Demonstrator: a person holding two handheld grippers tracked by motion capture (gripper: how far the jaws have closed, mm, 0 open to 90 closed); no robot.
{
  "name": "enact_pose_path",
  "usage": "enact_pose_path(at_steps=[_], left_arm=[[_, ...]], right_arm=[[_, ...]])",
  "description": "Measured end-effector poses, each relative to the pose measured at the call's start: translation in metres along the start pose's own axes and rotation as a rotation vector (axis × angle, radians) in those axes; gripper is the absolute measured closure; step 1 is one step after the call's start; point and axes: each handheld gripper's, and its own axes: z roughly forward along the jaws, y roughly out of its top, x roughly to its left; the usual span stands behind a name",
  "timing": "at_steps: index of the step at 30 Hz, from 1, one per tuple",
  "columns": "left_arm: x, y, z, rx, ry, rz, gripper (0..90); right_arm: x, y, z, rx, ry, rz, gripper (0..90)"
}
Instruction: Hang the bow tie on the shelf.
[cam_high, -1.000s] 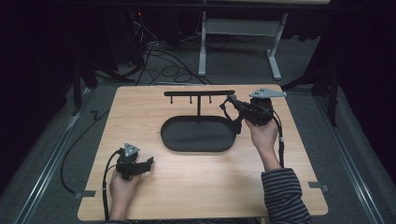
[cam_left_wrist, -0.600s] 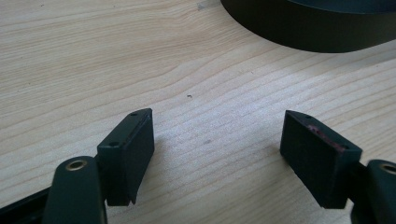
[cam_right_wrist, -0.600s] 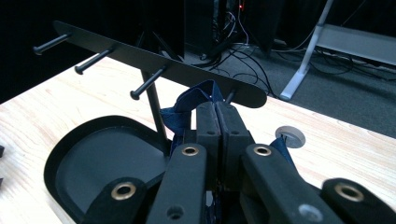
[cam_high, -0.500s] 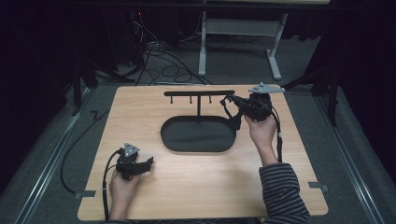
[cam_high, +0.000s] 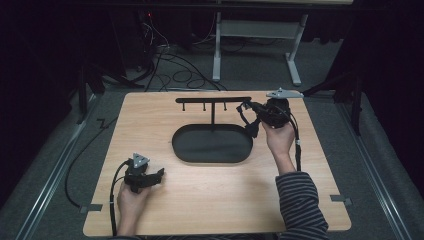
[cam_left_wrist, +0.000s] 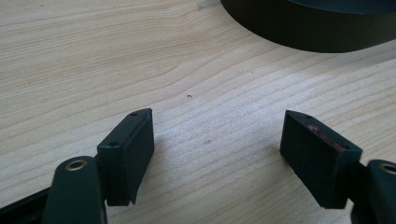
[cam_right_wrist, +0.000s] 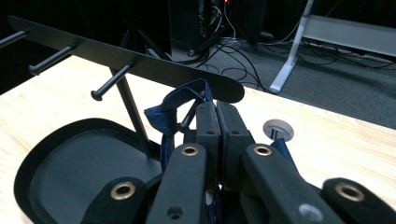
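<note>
over the last second my right tongs (cam_high: 248, 116), clenched on a blue strap (cam_right_wrist: 180, 105), had edged toward the end peg (cam_right_wrist: 187, 120) of the rack (cam_high: 212, 99), so the loop now sat right at it, ready to hook. my left tongs (cam_left_wrist: 217, 154) rested released over the table (cam_high: 220, 200).

Black tongs (cam_right_wrist: 217, 126) with brass-ringed screws, a trailing black cable, one striped sleeve (cam_high: 300, 205) (dark, thin-banded).
</note>
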Motion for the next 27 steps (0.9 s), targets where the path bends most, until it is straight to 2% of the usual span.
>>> enact_pose_path(at_steps=[16,27], left_arm=[[0.000,0.000,0.000,0.000,0.000,0.000,26.5],[0.000,0.000,0.000,0.000,0.000,0.000,26.4]], right_arm=[[-0.001,-0.004,0.014,0.035,-0.022,0.003,88.5],[0.001,-0.005,0.015,0.043,-0.017,-0.003,85.7]])
